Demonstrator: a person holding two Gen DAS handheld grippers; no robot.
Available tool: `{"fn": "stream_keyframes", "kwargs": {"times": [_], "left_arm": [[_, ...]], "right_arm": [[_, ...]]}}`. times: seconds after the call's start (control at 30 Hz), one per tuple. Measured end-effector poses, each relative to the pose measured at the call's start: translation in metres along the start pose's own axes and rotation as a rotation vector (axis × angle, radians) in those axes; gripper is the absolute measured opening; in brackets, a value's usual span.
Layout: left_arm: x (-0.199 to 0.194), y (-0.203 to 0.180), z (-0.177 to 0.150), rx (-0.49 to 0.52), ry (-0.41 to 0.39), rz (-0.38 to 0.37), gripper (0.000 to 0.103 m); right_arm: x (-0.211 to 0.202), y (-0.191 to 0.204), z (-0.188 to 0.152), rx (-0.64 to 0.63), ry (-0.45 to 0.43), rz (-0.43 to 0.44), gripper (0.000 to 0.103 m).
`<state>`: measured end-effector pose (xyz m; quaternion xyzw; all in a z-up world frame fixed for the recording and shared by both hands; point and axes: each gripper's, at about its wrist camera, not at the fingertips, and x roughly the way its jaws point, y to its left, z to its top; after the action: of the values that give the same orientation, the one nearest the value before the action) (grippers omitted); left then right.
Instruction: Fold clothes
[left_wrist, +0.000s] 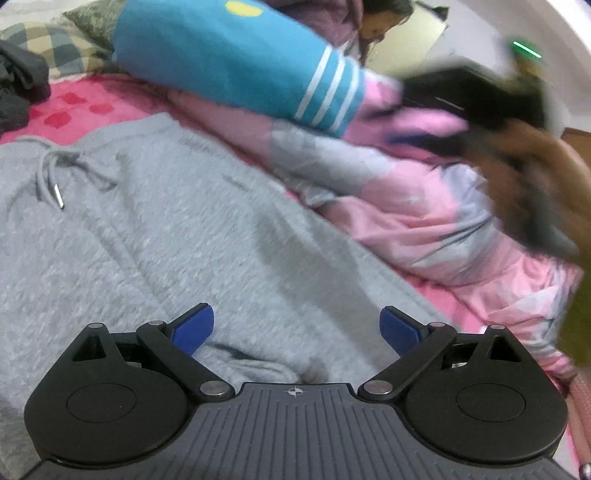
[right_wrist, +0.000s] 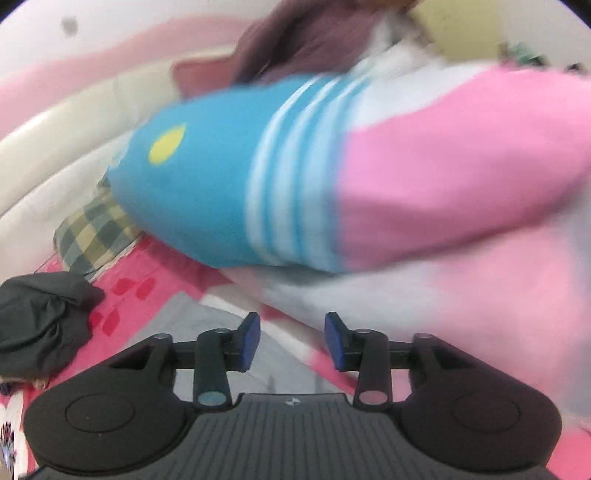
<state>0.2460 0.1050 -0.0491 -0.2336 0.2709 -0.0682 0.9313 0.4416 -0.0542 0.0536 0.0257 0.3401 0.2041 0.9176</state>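
Both tongs, left tongs (left_wrist: 296, 328) and right tongs (right_wrist: 292, 341), gaped empty above the flat fuzzy grey drawstring garment (left_wrist: 155, 229), lower frame, its right edge meeting pink bedding (left_wrist: 424, 221).

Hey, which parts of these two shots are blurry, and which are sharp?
Left wrist view: grey hoodie and left tongs are sharp; the right tongs at the upper right are motion-smeared. Right wrist view: the blue and pink garment is smeared; the right tongs' own blue pads stay crisp.
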Motion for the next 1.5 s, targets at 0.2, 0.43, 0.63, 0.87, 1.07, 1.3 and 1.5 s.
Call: {"fn": "stream_keyframes", "kwargs": {"times": [0.2,0.43,0.63,0.87,1.07,1.3,1.5], "left_arm": [[-0.012,-0.015,-0.002,0.053,-0.05,-0.087,0.098],[-0.056,-0.034,-0.013,0.127,-0.115,-0.145,0.098],[-0.155,-0.026,0.004,0.211,-0.17,-0.072,0.098],[-0.263,0.016,0.028,0.305,-0.235,0.166,0.103],[-0.285,0.103,0.046,0.256,-0.204,0.52,0.103],[-0.224,0.174,0.051,0.067,-0.092,0.543,0.097],[-0.165,0.176,0.064,0.065,-0.015,0.405,0.075]], "right_arm": [[-0.211,-0.053,-0.071,0.148,-0.133,-0.136,0.051],[-0.449,-0.033,-0.223,0.298,-0.33,-0.278,0.075],[-0.525,0.009,-0.287,0.282,-0.456,-0.382,0.085],[-0.468,0.033,-0.283,0.159,-0.473,-0.126,0.085],[-0.372,0.076,-0.277,-0.02,-0.327,0.038,0.085],[-0.267,0.137,-0.271,-0.254,-0.175,0.108,0.077],[-0.198,0.194,-0.29,-0.531,-0.12,0.091,0.061]]}}
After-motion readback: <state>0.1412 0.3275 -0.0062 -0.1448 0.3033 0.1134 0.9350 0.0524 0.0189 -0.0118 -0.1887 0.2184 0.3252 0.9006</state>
